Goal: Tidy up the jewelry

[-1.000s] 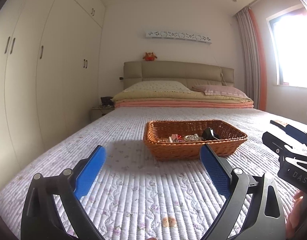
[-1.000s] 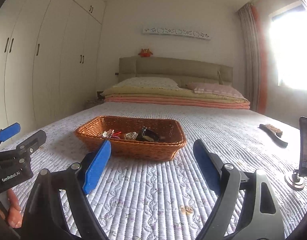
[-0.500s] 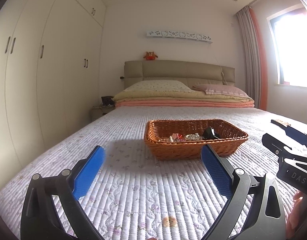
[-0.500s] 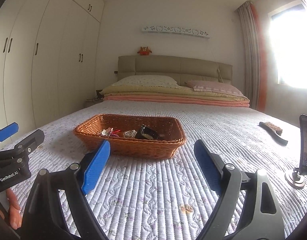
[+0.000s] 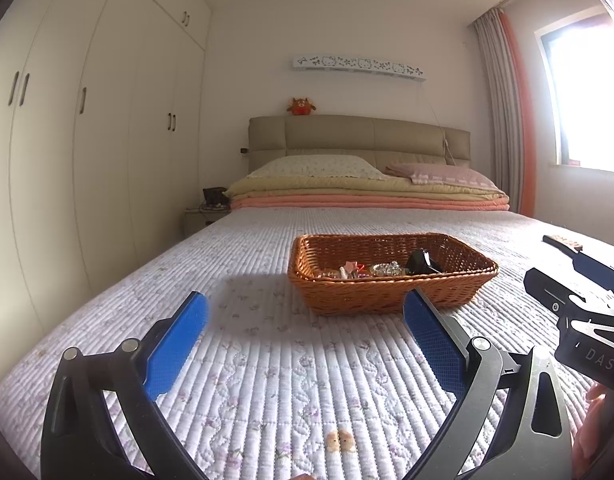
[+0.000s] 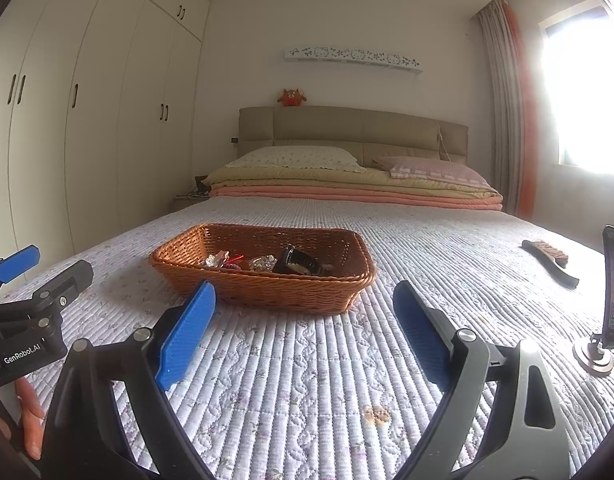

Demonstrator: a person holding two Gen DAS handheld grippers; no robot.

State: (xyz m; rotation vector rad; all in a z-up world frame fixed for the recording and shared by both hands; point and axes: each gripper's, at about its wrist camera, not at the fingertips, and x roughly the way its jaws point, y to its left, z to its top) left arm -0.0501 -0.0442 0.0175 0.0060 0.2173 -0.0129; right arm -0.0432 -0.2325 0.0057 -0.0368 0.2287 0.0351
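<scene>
A brown wicker basket [image 5: 391, 292] stands on the quilted bed, also in the right wrist view [image 6: 267, 288]. Inside lie silvery and pink jewelry pieces [image 5: 361, 270] [image 6: 243, 262] and a black item [image 5: 421, 262] [image 6: 299, 264]. My left gripper [image 5: 305, 312] is open and empty, low over the quilt, short of the basket. My right gripper [image 6: 303, 300] is open and empty, also short of the basket. Each gripper shows at the edge of the other's view: the right one [image 5: 579, 304], the left one [image 6: 31, 280].
A dark brush [image 6: 549, 262] lies on the quilt at right. A phone on a small stand [image 6: 611, 300] is at the far right edge. Pillows and folded blankets [image 5: 367, 192] sit by the headboard. Wardrobes [image 5: 87, 140] line the left wall.
Both views have tilted down slightly and the basket sits a little higher in frame. Both grippers stay open and empty.
</scene>
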